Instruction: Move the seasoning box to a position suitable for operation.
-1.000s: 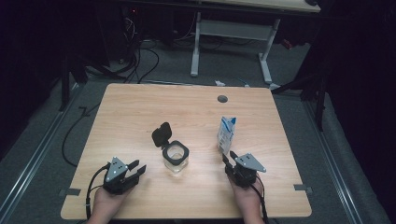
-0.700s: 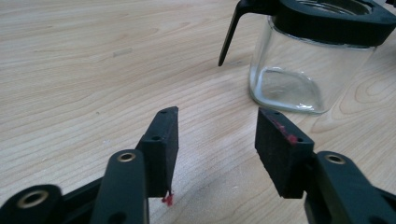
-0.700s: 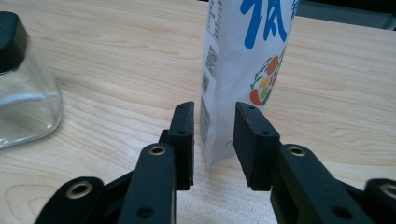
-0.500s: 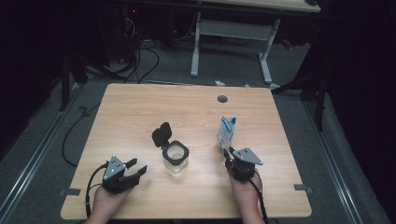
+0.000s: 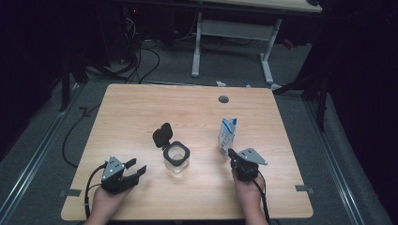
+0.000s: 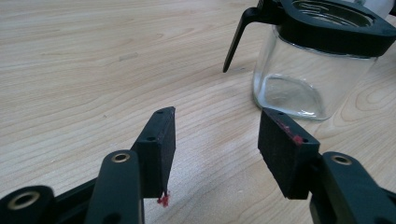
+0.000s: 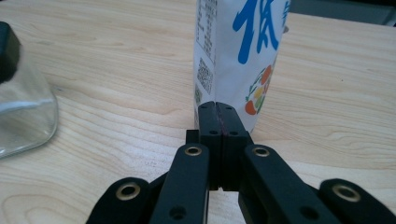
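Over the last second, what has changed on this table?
The right gripper has closed its fingers on nothing, just short of the carton. The left gripper opened slightly wider, empty. Carton, glass jar and its flipped-back lid kept their places.

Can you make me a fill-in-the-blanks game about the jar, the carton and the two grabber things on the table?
1. The lid of the glass jar is flipped ____.
2. The right gripper has its jaws pressed ____, with nothing between them.
3. The carton with blue writing stands ____ on the wooden table.
4. The left gripper has ____ between its open jaws.

Missing words: open; together; upright; nothing
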Demonstrator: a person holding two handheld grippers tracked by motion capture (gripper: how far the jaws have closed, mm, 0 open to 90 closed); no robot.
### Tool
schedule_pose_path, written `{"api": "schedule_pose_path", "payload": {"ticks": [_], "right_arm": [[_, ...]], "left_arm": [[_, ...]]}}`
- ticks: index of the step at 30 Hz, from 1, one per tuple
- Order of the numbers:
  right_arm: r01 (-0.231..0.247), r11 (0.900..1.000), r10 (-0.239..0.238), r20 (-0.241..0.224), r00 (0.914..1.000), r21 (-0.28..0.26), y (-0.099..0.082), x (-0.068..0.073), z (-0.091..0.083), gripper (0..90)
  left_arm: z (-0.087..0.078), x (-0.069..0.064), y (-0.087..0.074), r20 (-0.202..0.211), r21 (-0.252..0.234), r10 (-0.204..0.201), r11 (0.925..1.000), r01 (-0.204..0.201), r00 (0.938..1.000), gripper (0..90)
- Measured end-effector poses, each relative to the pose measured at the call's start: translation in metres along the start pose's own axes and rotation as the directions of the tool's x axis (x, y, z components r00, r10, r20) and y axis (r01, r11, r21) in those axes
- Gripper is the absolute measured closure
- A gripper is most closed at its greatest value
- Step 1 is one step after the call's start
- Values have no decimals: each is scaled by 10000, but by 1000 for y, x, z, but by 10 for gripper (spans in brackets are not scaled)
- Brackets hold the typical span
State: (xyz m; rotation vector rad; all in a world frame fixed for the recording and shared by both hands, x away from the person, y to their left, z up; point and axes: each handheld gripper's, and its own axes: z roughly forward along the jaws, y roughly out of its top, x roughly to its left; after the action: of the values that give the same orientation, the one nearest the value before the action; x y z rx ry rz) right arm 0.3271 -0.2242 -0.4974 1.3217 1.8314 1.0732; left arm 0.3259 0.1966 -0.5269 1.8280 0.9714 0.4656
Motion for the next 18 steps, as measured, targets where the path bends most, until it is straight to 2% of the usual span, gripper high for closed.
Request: {"api": "schedule_pose_path", "payload": {"ticks": [5, 8, 9, 10, 11, 12, 16, 17, 18], "right_arm": [[43, 10000, -43, -40, 10000, -63, -2, -3, -13, 900], [-22, 10000, 21, -83, 10000, -50, -3, -4, -14, 900], [-68, 10000, 67, -91, 9999, -44, -4, -5, -13, 882], [-165, 9998, 164, -118, 9998, -54, -3, -5, -11, 804], [-276, 9996, 276, -130, 9995, -24, -3, -5, -9, 765], [-301, 9995, 301, -165, 9994, -9, -2, -5, -6, 754], [-155, 9998, 155, -5, 9999, 111, 2, 0, 8, 757], [-173, 9995, 167, 250, 9995, 256, 3, 3, 13, 838], [-173, 9995, 167, 250, 9995, 256, 3, 3, 13, 838]], "left_arm": [[1, 0, 0, 26, 46, -6, 10000, 6, 10000, 472], [1, -1, 0, 39, 60, -15, 10000, 15, 10000, 473], [1, -1, 0, 39, 53, -17, 10000, 17, 10000, 473], [1, -2, 0, 42, 54, -18, 10000, 18, 10000, 473], [1, -2, 0, 49, 64, -20, 10000, 20, 10000, 473], [1, -1, 0, 45, 75, -13, 10000, 12, 10000, 473], [1, -1, -1, 33, 90, -12, 10000, 12, 10000, 473], [1, 0, -1, 27, 84, -6, 10000, 6, 10000, 472], [1, 0, -1, 14, 65, -26, 10000, 26, 10000, 472]]}}
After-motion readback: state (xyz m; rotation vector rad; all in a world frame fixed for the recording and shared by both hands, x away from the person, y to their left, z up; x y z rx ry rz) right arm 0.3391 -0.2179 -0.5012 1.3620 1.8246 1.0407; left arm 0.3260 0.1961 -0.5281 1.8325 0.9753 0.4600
